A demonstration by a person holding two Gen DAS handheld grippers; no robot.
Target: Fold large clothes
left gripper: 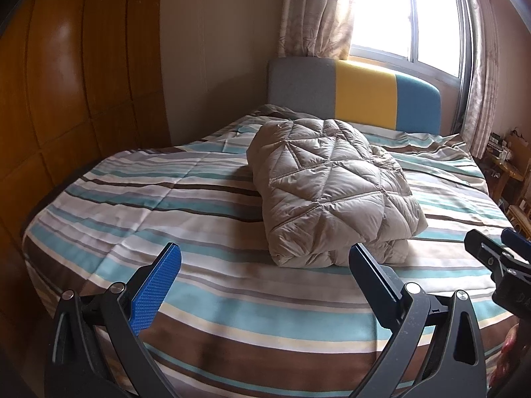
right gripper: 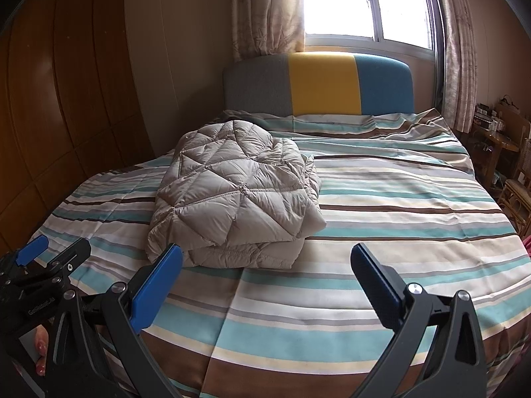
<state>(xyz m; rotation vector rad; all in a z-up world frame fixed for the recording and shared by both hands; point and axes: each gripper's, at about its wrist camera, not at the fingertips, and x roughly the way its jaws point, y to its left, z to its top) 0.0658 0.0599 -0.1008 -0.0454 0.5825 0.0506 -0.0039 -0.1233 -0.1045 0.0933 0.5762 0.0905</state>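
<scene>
Lying folded into a thick rectangular bundle on the striped bedspread [left gripper: 212,301], a beige quilted down jacket [left gripper: 328,185], long axis running away toward the grey, yellow and blue headboard [left gripper: 355,96], near short edge turned to both tools. Hovering low over the foot of the bed, left gripper [left gripper: 264,262], blue-padded fingers spread wide and holding nothing, bundle dead ahead and slightly right, its stacked near edge showing just beyond and between the fingertips. Hovering just beside it to the right, right gripper [right gripper: 265,262], likewise splayed and empty, bundle ahead and to the left, with only its own left finger lined up on the near right corner. Nearer and better centred on the jacket: the left one, judging by both views. Looking essentially folded already, so probably little left beyond a tidy or a final press. Plenty of bare bedspread to the right and toward the foot for shifting or flipping the bundle; less on the left, where the bed edge drops toward the wooden wardrobe [left gripper: 66,99]. Puffy filling likely to spring open if the layers get nudged sideways.
</scene>
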